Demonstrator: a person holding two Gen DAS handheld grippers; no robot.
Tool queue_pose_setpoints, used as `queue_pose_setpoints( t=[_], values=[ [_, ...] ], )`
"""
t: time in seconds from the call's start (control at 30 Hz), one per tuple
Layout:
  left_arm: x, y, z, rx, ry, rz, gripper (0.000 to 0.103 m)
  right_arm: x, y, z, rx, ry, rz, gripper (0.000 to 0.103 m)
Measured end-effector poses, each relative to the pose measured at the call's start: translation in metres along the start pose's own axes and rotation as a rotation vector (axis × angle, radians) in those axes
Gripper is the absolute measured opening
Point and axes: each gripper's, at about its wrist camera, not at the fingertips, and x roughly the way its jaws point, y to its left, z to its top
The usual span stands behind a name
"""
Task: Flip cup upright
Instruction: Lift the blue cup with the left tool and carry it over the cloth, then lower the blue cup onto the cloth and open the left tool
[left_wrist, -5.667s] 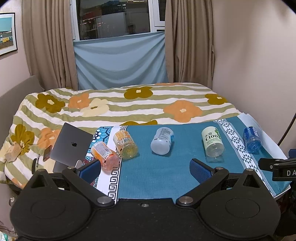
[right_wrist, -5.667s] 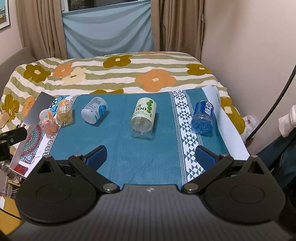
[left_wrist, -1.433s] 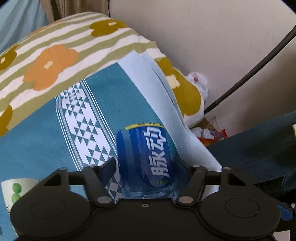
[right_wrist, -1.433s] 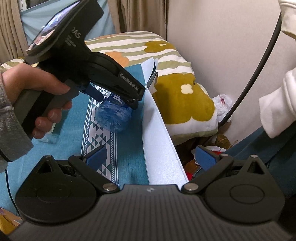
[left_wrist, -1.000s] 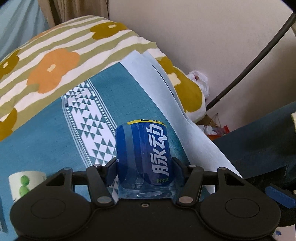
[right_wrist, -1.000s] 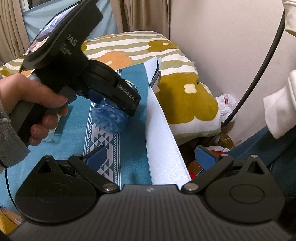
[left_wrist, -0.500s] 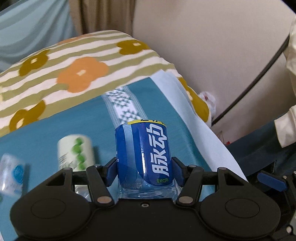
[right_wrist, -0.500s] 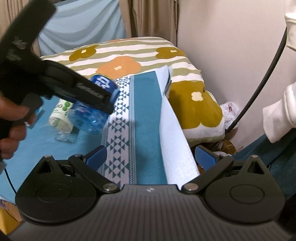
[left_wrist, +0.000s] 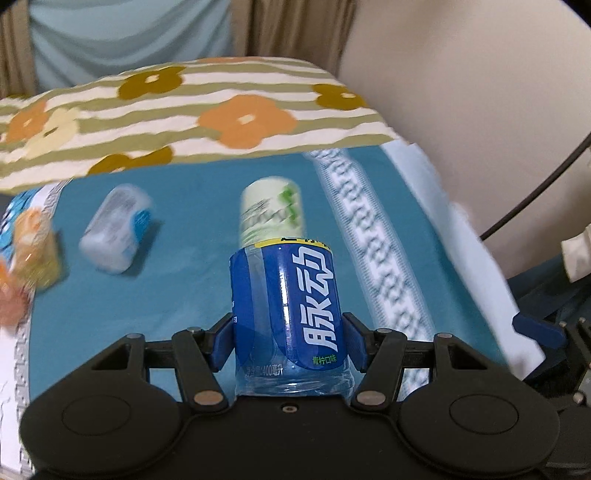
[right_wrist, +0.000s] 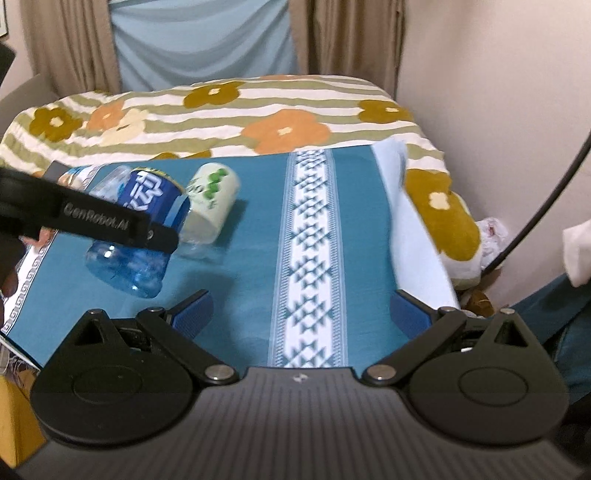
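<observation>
My left gripper (left_wrist: 288, 338) is shut on the blue cup (left_wrist: 291, 306), a cut-off clear bottle with a blue label. It holds the cup off the teal cloth (left_wrist: 184, 280). In the right wrist view the blue cup (right_wrist: 136, 229) hangs tilted in the air at the left, its base low toward me and its open end pointing up and away. My right gripper (right_wrist: 301, 308) is open and empty above the cloth's near edge.
A green-and-white cup (left_wrist: 271, 210) and a white-and-blue cup (left_wrist: 116, 229) lie on their sides on the cloth. Orange and yellow cups (left_wrist: 26, 254) lie blurred at the left. A flowered blanket (right_wrist: 221, 110) covers the bed behind. The wall (right_wrist: 498, 92) stands at the right.
My left gripper has lifted the blue cup off the cloth and carried it left, from the right edge to in front of the green-and-white cup. My right gripper has stayed open and swung left.
</observation>
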Motion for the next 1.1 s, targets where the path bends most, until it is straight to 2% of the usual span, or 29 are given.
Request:
queue_pose_setpoints(
  t=[0.3, 0.47, 0.87, 0.9, 1.0, 1.1],
  values=[
    [0.012, 0.050, -0.037, -0.054, 0.056, 0.069, 0.064, 0.018, 0.040, -0.012, -0.063, 0.053, 0.055, 0.103],
    [0.022, 0.066, -0.044, -0.075, 0.079, 0.080, 0.065, 0.026, 0.052, -0.016, -0.049, 0.073, 0.070, 0.103],
    [0.027, 0.067, -0.051, -0.071, 0.087, 0.072, 0.066, 0.030, 0.057, -0.018, -0.057, 0.083, 0.059, 0.103],
    [0.028, 0.067, -0.051, -0.071, 0.090, 0.071, 0.068, 0.029, 0.058, -0.018, -0.057, 0.083, 0.059, 0.103],
    [0.026, 0.067, -0.049, -0.077, 0.085, 0.072, 0.090, 0.028, 0.059, -0.018, -0.056, 0.081, 0.061, 0.103],
    [0.023, 0.068, -0.049, -0.078, 0.072, 0.072, 0.092, 0.026, 0.060, -0.017, -0.052, 0.079, 0.062, 0.103]
  ],
)
